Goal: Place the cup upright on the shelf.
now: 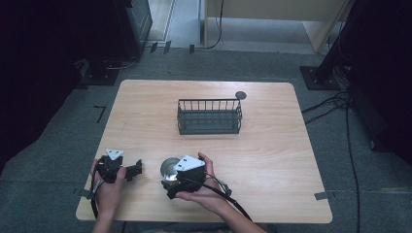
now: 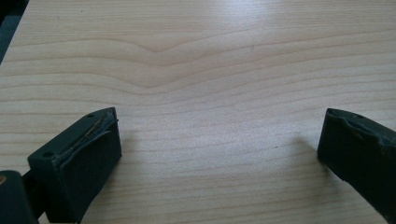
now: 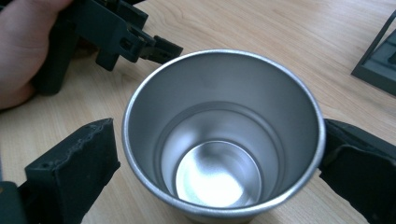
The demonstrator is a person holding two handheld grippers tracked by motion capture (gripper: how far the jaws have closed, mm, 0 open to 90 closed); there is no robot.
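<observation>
A shiny steel cup (image 1: pixel 168 167) stands upright and empty on the wooden table (image 1: pixel 272 160), near its front edge. My right gripper (image 1: pixel 171 176) is open, its jaws on either side of the cup. In the right gripper view the cup (image 3: pixel 224 140) sits between the two black fingers (image 3: pixel 74 163) of that gripper (image 3: pixel 217 140), the right one at the rim and the left one a small gap away. My left gripper (image 1: pixel 137 169) rests to the left of the cup, pointing right. Its jaws stand wide open over bare wood (image 2: pixel 219 140).
A black wire basket (image 1: pixel 209 116) stands empty at the middle of the table, toward the back; its corner (image 3: pixel 378 60) shows in the right gripper view. A small grey disc (image 1: pixel 240 95) lies behind its right end. Cables run over the floor at the right.
</observation>
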